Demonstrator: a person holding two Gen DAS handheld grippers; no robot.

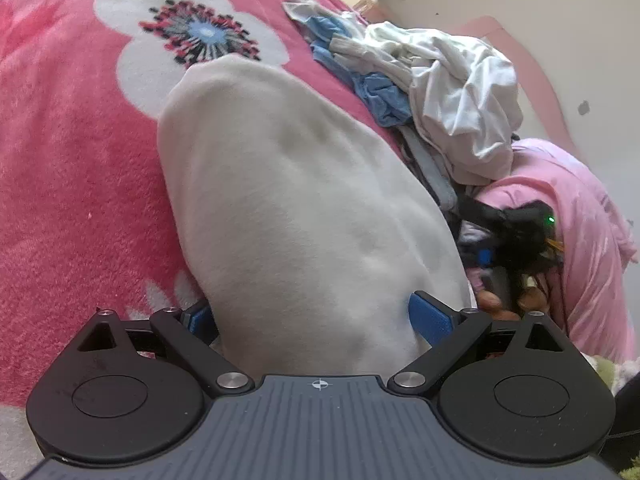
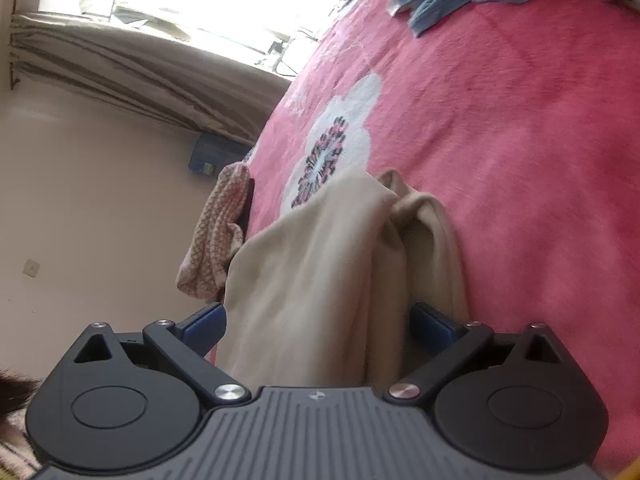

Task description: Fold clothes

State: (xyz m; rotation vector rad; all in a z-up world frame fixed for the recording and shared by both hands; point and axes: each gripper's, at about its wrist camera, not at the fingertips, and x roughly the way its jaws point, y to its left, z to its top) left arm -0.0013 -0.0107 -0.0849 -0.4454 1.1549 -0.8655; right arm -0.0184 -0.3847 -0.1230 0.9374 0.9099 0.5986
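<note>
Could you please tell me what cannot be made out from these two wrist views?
- Left wrist view: cream garment covers the left gripper fingertips; grip unclear.
- Right wrist view: same at the right gripper.
- Garment type: bunched, lower end hidden behind the gripper bodies.
- Laundry pile: items indistinguishable.

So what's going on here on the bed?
A person is folding laundry with two handheld grippers. The left gripper and the right gripper each have cream garment fabric between their fingers, lifted above the pink flowered blanket. A pile of unfolded clothes waits nearby.
</note>
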